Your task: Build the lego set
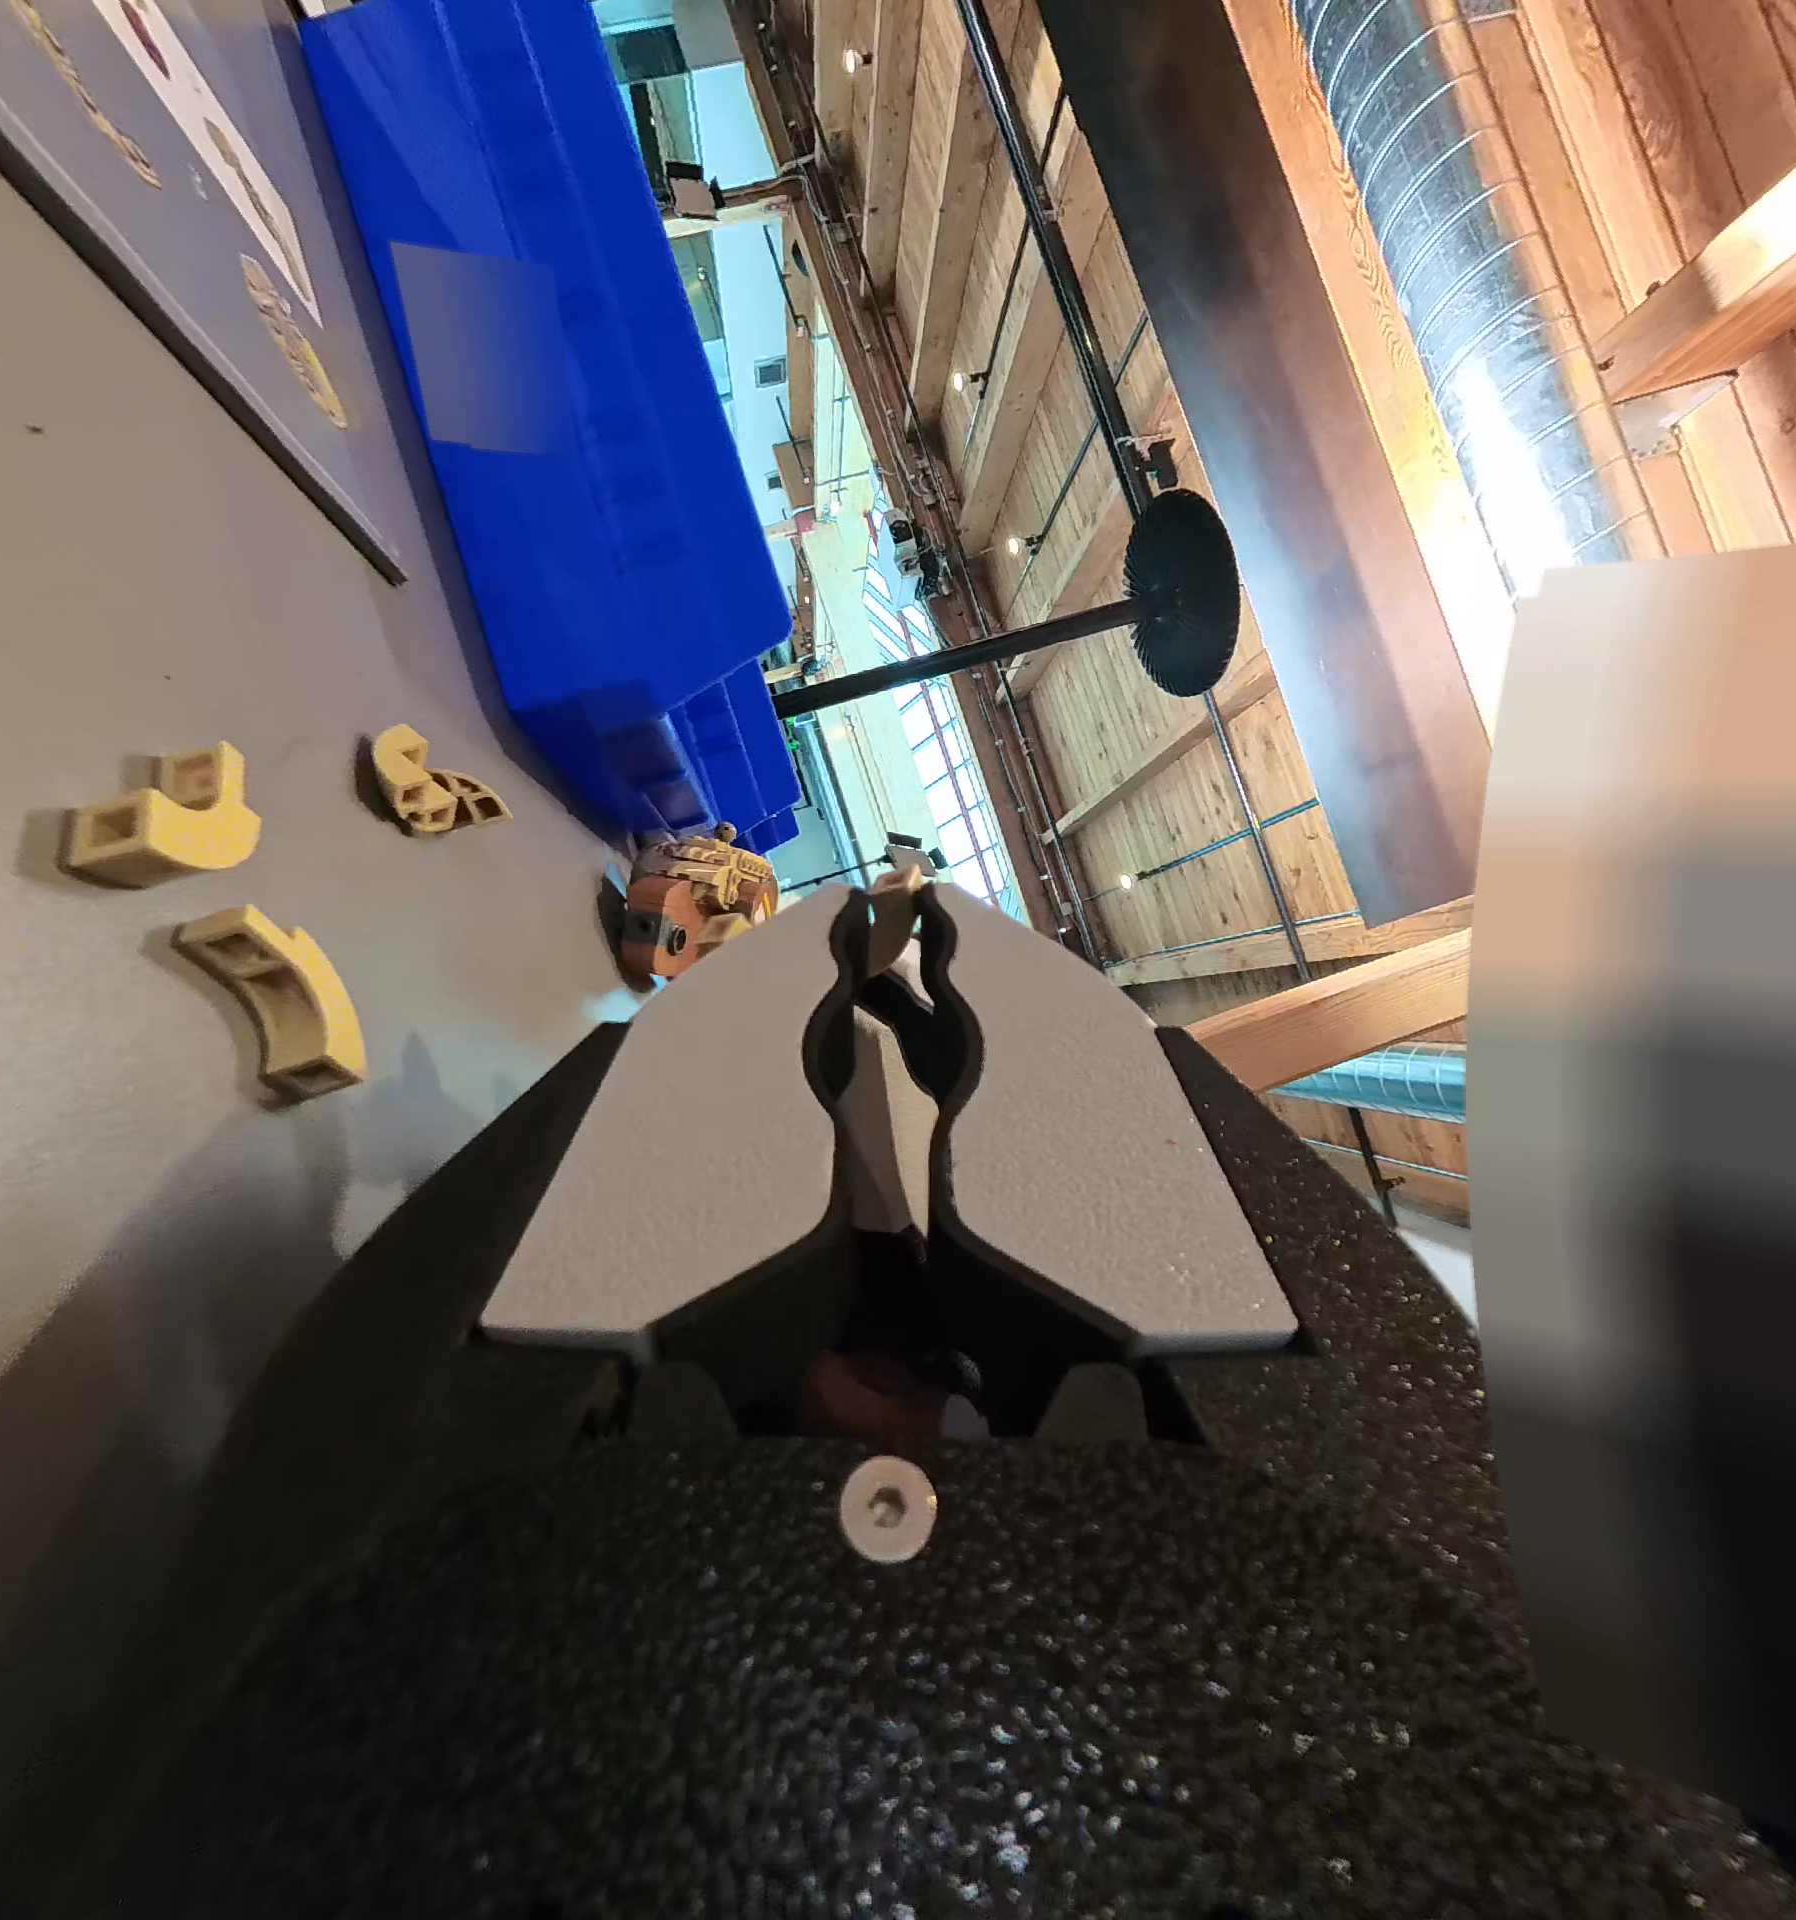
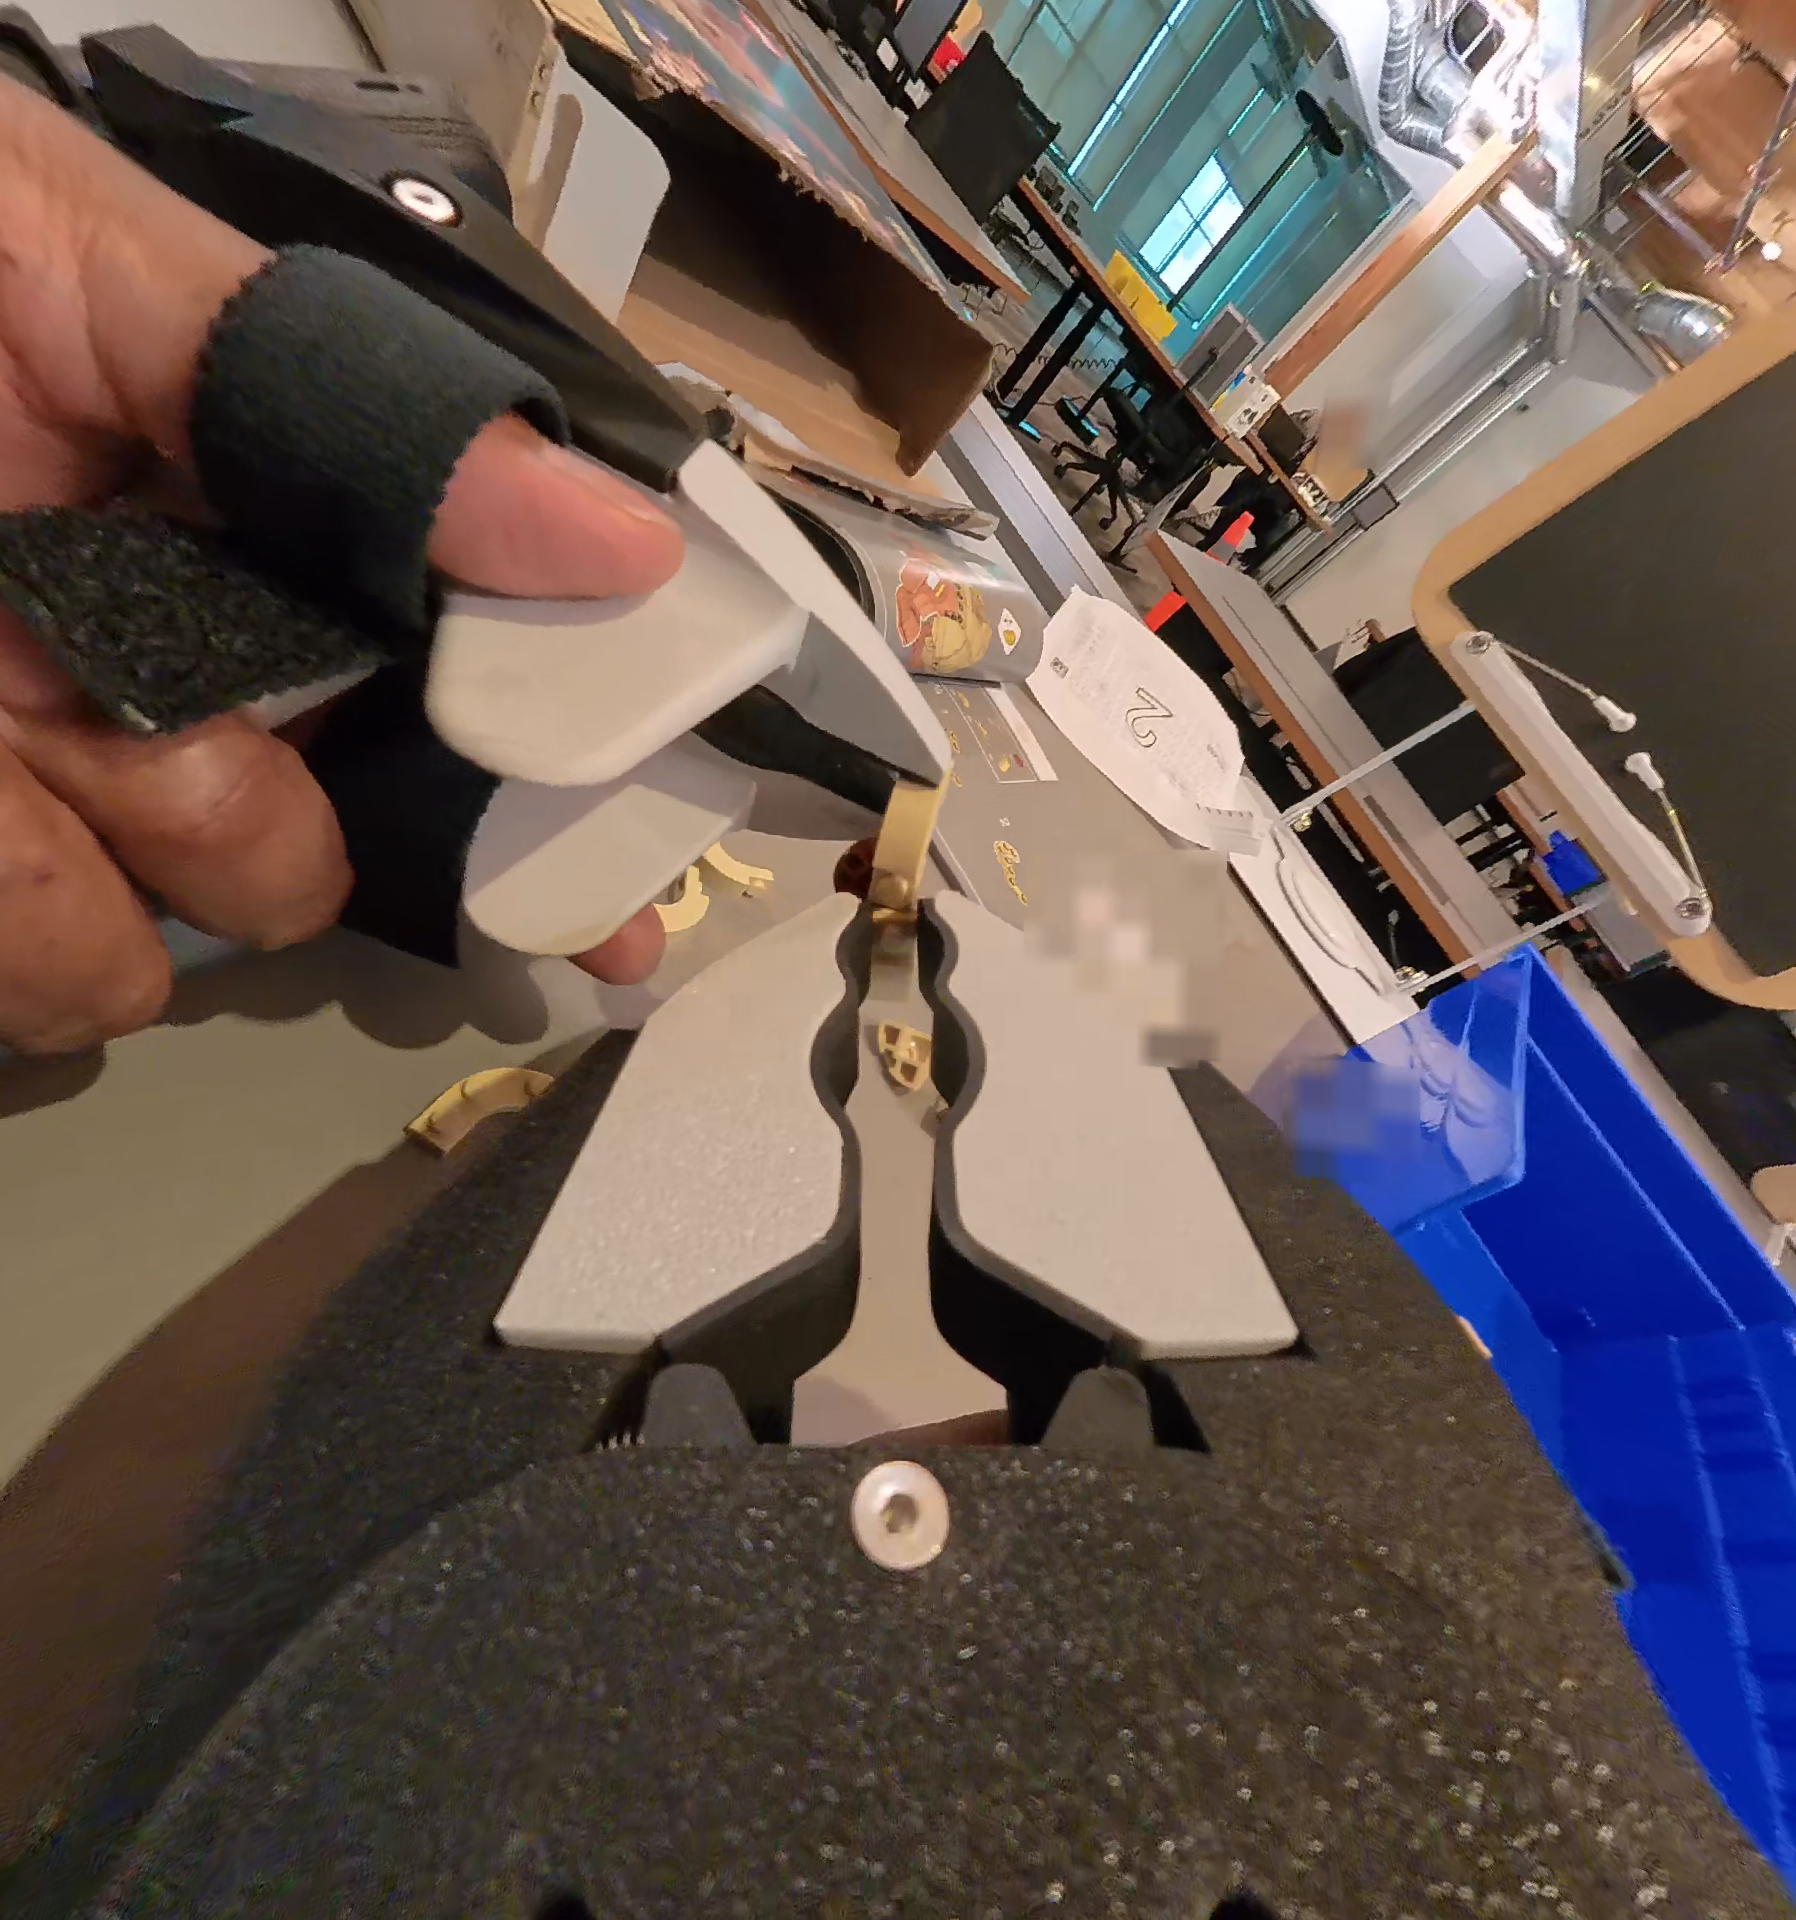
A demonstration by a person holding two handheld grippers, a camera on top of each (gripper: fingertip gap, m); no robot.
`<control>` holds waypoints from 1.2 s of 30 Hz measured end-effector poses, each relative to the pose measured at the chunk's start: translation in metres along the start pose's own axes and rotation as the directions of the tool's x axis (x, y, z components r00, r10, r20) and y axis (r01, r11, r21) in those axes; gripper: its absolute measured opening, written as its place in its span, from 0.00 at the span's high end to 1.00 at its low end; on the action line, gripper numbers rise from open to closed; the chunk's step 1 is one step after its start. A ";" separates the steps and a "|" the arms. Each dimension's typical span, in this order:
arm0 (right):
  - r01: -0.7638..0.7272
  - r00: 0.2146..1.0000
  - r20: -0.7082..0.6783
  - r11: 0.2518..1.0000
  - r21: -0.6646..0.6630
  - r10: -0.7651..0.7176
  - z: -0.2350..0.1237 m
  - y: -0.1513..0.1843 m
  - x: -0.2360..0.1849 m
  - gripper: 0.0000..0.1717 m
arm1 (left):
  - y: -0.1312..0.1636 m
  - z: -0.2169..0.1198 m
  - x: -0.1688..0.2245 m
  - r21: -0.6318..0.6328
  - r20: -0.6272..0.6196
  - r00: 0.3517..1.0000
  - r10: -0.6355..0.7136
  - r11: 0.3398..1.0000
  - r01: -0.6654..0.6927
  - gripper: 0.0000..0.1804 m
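The grey bench [image 1: 125, 644] is filling the left side of the left wrist view, which is rolled over so that the wooden ceiling is running down the right. A blue bin [image 1: 561, 416] is standing on the bench at the far edge, part of it covered by a blurred patch, and it is showing again, cut off, at the right edge of the right wrist view. A person's hand [image 2: 94, 520] is wrapping the left gripper's grey handle at the upper left of the right wrist view, fingers through black straps.

The left gripper [image 1: 892, 920] is holding its jaws narrow on a thin tan strip [image 2: 913, 826]. Only the strip's tip is peeking out past the fingertips in the left wrist view; the rest is hidden between the pads. In the right wrist view the strip is running with its long axis from the left gripper's tip down toward the right gripper [image 2: 889, 914], ending in a small rounded knob. The right gripper's jaws are also standing narrow, pinching a small brass-coloured piece [image 2: 892, 916] right at that knob; whether it is part of the strip is hard to tell.

Three tan curved blocks [image 1: 281, 997] are lying on the bench to the left, well apart from both grippers. A small brown and tan model [image 1: 696, 914] is sitting just beyond the left gripper, half hidden by its finger. One little tan piece [image 2: 904, 1055] is lying on the bench, seen through the right gripper's gap.
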State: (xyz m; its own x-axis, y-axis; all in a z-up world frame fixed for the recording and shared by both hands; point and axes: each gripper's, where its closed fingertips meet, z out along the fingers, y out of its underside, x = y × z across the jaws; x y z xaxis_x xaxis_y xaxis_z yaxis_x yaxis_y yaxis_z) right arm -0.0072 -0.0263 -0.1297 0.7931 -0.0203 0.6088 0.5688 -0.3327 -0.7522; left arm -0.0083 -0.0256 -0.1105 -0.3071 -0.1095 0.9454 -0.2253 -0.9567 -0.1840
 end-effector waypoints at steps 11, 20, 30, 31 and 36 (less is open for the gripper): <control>-0.021 1.000 0.024 0.998 0.063 0.020 -0.011 -0.010 0.001 0.96 | 0.008 -0.002 0.011 -0.076 -0.054 0.998 0.037 0.996 -0.041 0.93; -0.200 0.972 0.149 0.970 0.135 0.180 -0.017 -0.018 -0.001 0.96 | 0.016 -0.003 0.027 -0.178 -0.102 0.964 0.246 0.949 -0.261 0.87; -0.269 0.951 0.200 0.949 0.166 0.234 -0.019 -0.023 -0.001 0.96 | 0.018 -0.006 0.026 -0.268 -0.090 0.903 0.420 0.863 -0.428 0.87; -0.271 0.951 0.202 0.948 0.168 0.236 -0.020 -0.024 -0.001 0.96 | 0.018 -0.006 0.025 -0.273 -0.088 0.901 0.426 0.859 -0.433 0.87; -0.270 0.950 0.207 0.948 0.170 0.234 -0.020 -0.024 -0.002 0.96 | 0.018 -0.007 0.023 -0.302 -0.078 0.879 0.470 0.830 -0.470 0.88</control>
State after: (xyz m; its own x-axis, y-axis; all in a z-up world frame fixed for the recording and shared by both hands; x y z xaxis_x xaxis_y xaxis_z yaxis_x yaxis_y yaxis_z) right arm -0.0272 -0.0368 -0.1081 0.9315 0.0985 0.3502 0.3617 -0.1491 -0.9203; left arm -0.0261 -0.0439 -0.0941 -0.4479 -0.5247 0.7239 -0.3215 -0.6610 -0.6780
